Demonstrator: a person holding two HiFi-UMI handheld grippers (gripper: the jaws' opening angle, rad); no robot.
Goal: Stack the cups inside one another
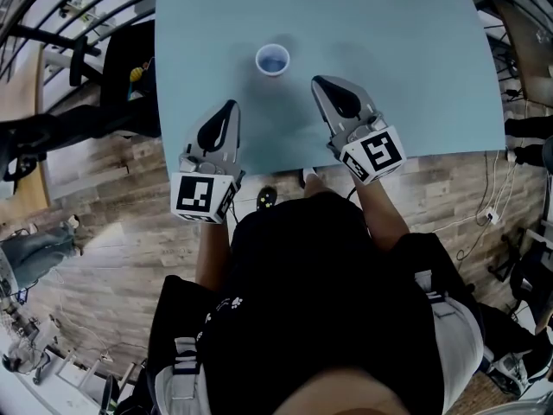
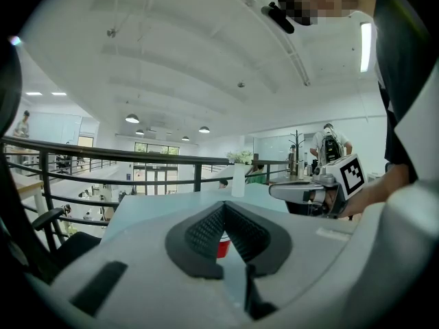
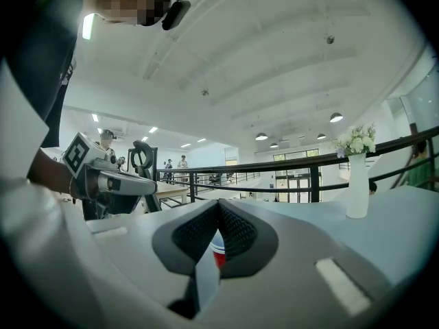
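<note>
One cup (image 1: 272,60) stands upright on the light blue table (image 1: 415,85), beyond and between my two grippers; from above it shows a white rim and a pale inside. Whether other cups sit nested in it I cannot tell. My left gripper (image 1: 231,105) rests near the table's front edge, shut and holding nothing, its tip short of the cup and to its left. My right gripper (image 1: 317,80) is shut and empty too, a little right of the cup. Behind the closed pads, a red sliver of the cup (image 2: 223,245) shows in the left gripper view and of the cup (image 3: 218,252) in the right gripper view.
A white vase with flowers (image 3: 356,184) stands at the table's far side, also visible as the vase (image 2: 238,177). A dark railing (image 2: 103,156) runs past the table's left side, with a black chair (image 1: 130,67) beside it. Cables lie on the wooden floor (image 1: 467,206).
</note>
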